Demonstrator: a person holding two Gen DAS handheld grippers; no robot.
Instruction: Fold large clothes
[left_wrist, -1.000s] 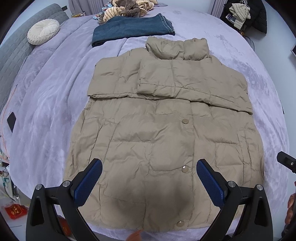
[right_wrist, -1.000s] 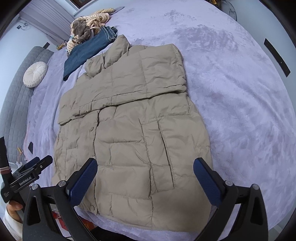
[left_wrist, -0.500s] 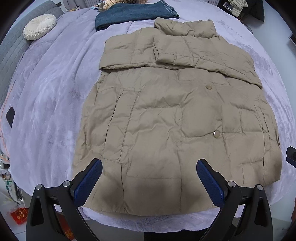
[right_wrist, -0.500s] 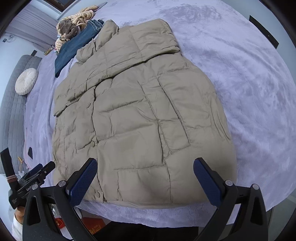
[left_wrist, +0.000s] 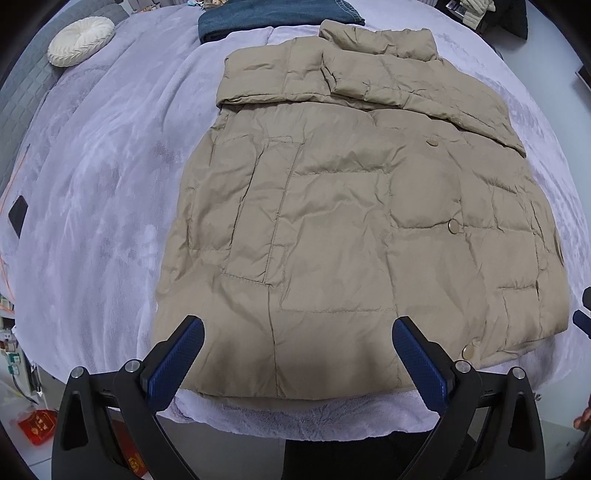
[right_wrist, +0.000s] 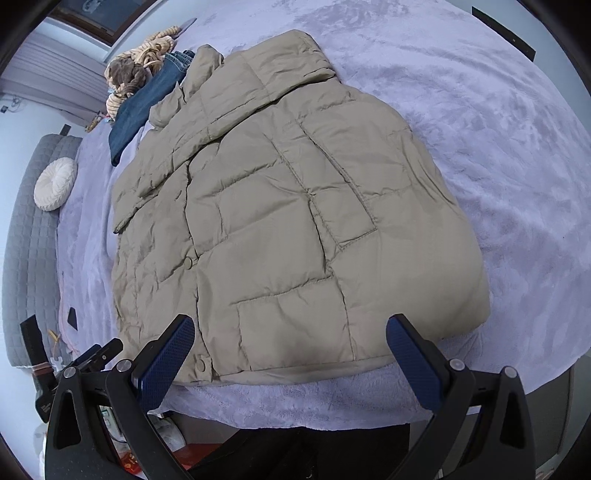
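Grippers, left (left_wrist: 295, 354) and right (right_wrist: 290, 350), both wide apart and empty, now lower and nearer the puffer jacket (left_wrist: 351, 221) hem at the bed (left_wrist: 92, 184) front edge, poised to pinch it for folding upward.

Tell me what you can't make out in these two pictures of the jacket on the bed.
- Sleeve cuffs and upper snaps of the puffer jacket: left wrist view, covered by the sleeves folded across its chest.
- Folded jeans: left wrist view, cut off by the top edge.
- Pile beside the jeans: right wrist view, too small and warped to identify.
- Left gripper and right gripper: both open; hands out of frame.
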